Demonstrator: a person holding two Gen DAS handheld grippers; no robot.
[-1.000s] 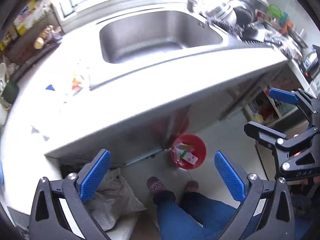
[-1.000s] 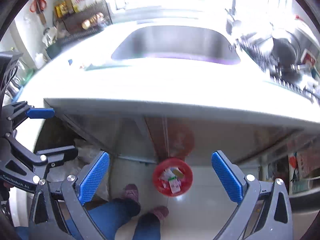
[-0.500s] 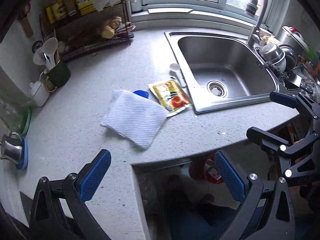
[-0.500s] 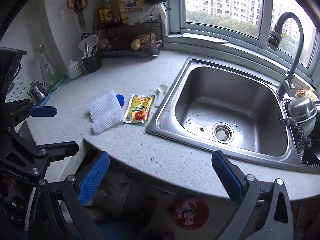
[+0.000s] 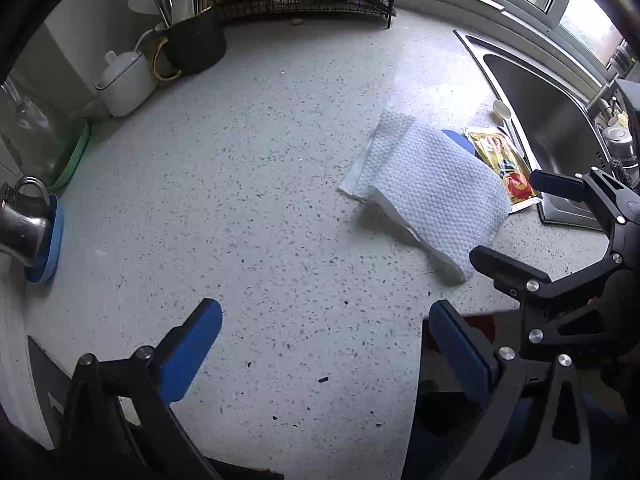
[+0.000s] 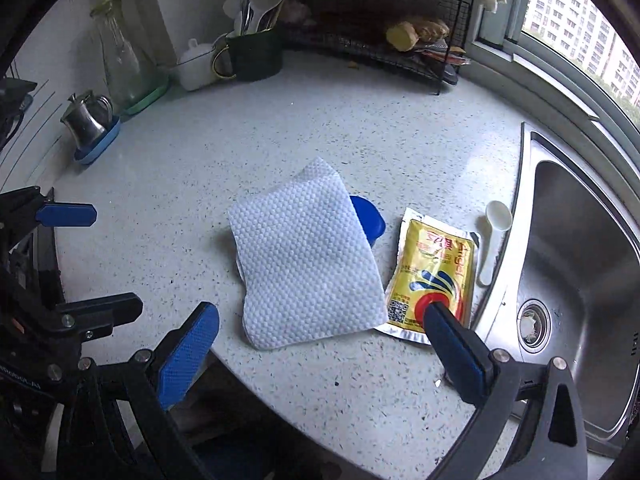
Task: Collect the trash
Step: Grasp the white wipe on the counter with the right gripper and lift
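Note:
A white paper towel (image 6: pixel 308 256) lies on the speckled counter (image 6: pixel 360 128), partly covering a blue lid (image 6: pixel 370 220). A yellow sachet (image 6: pixel 434 276) lies right of it, then a white plastic spoon (image 6: pixel 494 236) at the sink rim. In the left wrist view the towel (image 5: pixel 432 192) and sachet (image 5: pixel 506 168) lie at the right. My right gripper (image 6: pixel 320 320) is open and empty, hovering just in front of the towel and sachet. My left gripper (image 5: pixel 326 320) is open and empty over bare counter, left of the towel.
A steel sink (image 6: pixel 580 240) is on the right. A green utensil mug (image 6: pixel 254 54), white pot (image 6: pixel 196 66), glass carafe (image 6: pixel 120 52), steel jug (image 6: pixel 86 120) and black wire rack (image 6: pixel 400 32) line the back. The counter's front edge (image 6: pixel 320 400) curves below the grippers.
Both views have swung up from the floor and red bin to the countertop, then moved closer to the towel and sachet. Both grippers stay open.

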